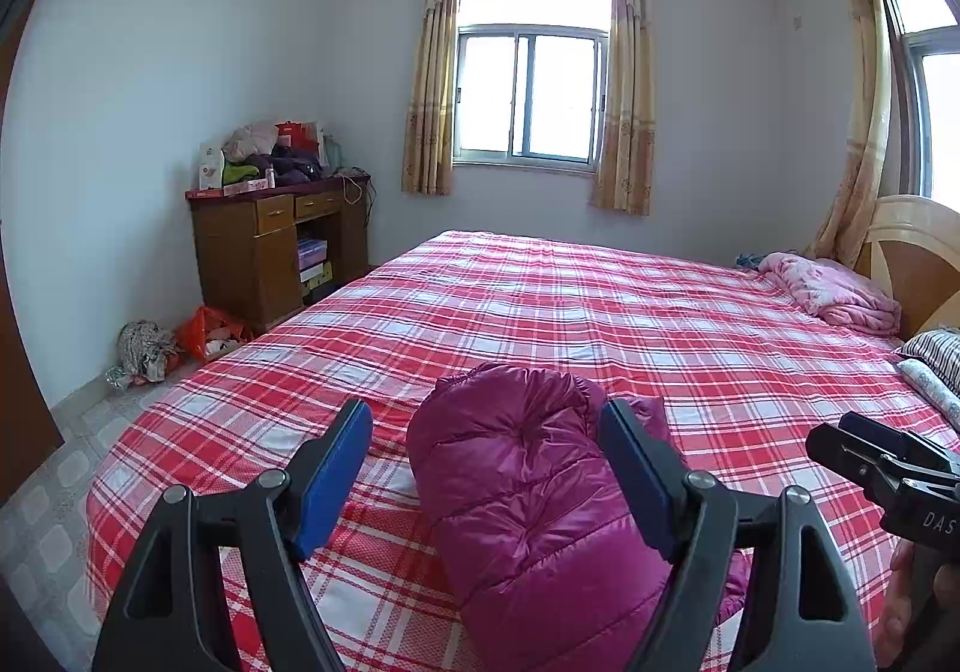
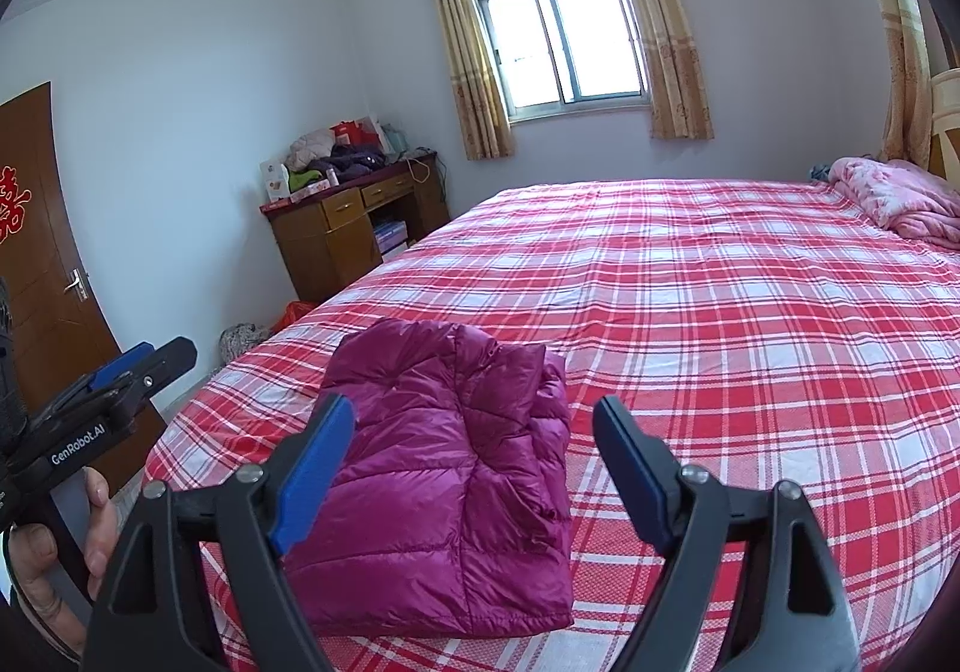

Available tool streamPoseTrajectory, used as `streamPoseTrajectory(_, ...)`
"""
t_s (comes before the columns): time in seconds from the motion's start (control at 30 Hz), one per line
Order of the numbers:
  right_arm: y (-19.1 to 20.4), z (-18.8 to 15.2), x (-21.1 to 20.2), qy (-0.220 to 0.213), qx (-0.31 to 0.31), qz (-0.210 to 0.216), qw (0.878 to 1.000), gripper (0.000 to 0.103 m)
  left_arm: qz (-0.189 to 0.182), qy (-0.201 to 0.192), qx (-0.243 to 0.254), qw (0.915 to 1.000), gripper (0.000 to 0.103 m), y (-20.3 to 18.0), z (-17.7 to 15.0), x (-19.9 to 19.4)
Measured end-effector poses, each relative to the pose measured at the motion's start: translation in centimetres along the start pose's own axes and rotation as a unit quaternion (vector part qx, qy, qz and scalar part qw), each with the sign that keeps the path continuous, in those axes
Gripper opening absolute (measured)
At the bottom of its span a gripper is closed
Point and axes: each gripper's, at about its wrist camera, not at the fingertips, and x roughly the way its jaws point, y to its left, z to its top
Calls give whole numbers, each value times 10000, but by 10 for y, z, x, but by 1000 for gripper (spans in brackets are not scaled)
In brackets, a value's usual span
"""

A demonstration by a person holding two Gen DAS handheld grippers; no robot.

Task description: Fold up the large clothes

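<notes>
Behind left tool (image 1: 486, 480), jacket (image 1: 540, 504) partly hidden.

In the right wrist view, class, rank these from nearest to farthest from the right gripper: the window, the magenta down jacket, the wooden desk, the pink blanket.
1. Magenta down jacket: folded on the bed, just ahead of the open right gripper.
2. Wooden desk: left, beside the bed.
3. Pink blanket: far right, by the headboard. Too close to the desk to call firmly.
4. Window: back wall.

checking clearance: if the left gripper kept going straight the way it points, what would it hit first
Most likely the folded magenta down jacket, lying on the plaid bed right between the open left gripper fingers; depth is uncertain.
</notes>
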Motion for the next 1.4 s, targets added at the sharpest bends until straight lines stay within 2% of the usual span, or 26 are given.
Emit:
streamPoseTrajectory(0.2, 0, -3, -2, 2, 2, 13, 10000, 88, -2, 20, 7, 10000, 79, 0, -3, -1)
streamPoseTrajectory(1.4, -1, -8, 4, 84, 94, 21, 9999, 88, 14, 87, 89, 9999, 79, 1, -9, 2)
